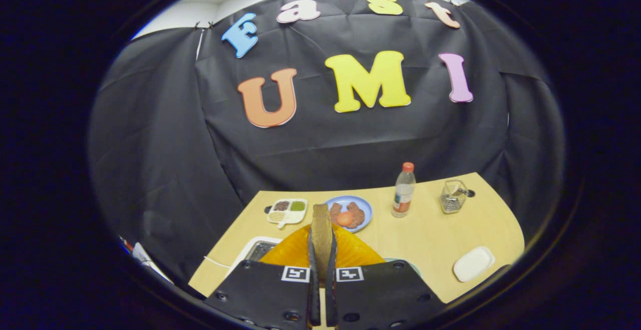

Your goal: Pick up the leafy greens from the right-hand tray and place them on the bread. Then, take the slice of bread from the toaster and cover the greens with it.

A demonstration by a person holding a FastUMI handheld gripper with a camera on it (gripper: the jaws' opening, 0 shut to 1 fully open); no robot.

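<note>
My gripper (322, 250) is shut on a slice of brown bread (321, 220). The slice stands on edge between the two black fingers (311, 270) and sticks out past their tips. Below and just ahead of the fingers lies an orange-yellow plate (288, 252); the slice and the gripper body hide its middle, so I cannot tell what lies on it. The toaster (258, 250), white with a dark slot, sits to the left of that plate, partly behind the gripper body.
On the wooden table (430, 235), beyond the plate, are a white compartment tray (287, 211) and a blue plate (364, 209) of food. Farther right stand a bottle (403, 190), a clear wire-framed holder (453, 196) and a white dish (473, 263). A pale rim (403, 262) peeks out right of the gripper.
</note>
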